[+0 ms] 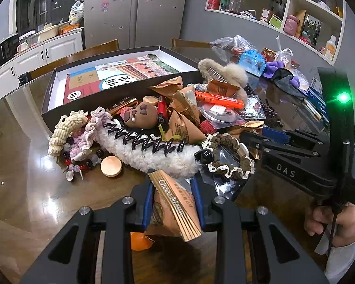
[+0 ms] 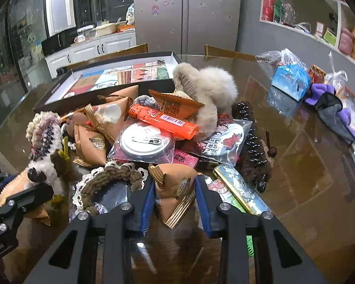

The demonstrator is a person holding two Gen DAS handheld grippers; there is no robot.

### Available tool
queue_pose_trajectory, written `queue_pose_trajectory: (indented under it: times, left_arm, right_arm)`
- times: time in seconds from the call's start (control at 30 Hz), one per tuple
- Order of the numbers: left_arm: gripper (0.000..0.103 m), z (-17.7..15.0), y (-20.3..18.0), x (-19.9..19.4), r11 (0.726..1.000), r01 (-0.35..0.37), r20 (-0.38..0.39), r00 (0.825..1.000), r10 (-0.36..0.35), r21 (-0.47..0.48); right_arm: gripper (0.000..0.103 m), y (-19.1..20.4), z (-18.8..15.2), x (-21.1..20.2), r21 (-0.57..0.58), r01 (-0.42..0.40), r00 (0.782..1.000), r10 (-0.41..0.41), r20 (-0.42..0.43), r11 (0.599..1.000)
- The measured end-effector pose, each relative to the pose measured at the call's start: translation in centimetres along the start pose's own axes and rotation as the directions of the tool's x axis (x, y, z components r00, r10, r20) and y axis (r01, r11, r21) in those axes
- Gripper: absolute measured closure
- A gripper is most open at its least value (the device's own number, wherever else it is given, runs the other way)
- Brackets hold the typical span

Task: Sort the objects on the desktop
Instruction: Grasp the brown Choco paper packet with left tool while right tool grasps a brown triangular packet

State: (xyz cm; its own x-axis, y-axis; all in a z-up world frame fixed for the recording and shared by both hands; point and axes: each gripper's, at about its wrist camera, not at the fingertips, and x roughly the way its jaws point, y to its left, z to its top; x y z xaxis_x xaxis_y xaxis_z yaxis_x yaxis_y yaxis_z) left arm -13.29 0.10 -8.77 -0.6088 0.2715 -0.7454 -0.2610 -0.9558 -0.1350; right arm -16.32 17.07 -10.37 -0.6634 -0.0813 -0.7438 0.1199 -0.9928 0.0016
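Note:
A heap of small objects lies on the glass-topped wooden table (image 1: 23, 165): brown snack packets, an orange lighter (image 2: 163, 122), fuzzy hair clips (image 1: 149, 150), scrunchies, beads and badges. My left gripper (image 1: 172, 182) is shut on a brown "Choco" snack packet (image 1: 175, 208) at the heap's near edge. My right gripper (image 2: 175, 184) is shut on another brown triangular snack packet (image 2: 175, 189). In the left wrist view the right gripper (image 1: 260, 139) reaches into the heap from the right.
An open black box (image 1: 116, 80) with a printed sheet inside stands behind the heap. Plastic bags, a blue carton (image 2: 291, 80) and a purple cloth (image 2: 329, 94) lie at the far right. Chairs, a fridge and shelves are beyond the table.

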Motion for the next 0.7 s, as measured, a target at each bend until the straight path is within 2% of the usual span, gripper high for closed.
queue_pose_trajectory:
  times: [0.7]
  left_arm:
    - [0.073, 0.4, -0.3, -2.4, 1.0, -0.002, 0.065, 0.998, 0.003, -0.004]
  right_arm:
    - [0.072, 0.6, 0.8, -4.7, 0.012, -0.058, 0.994, 0.057, 0.093, 0.998]
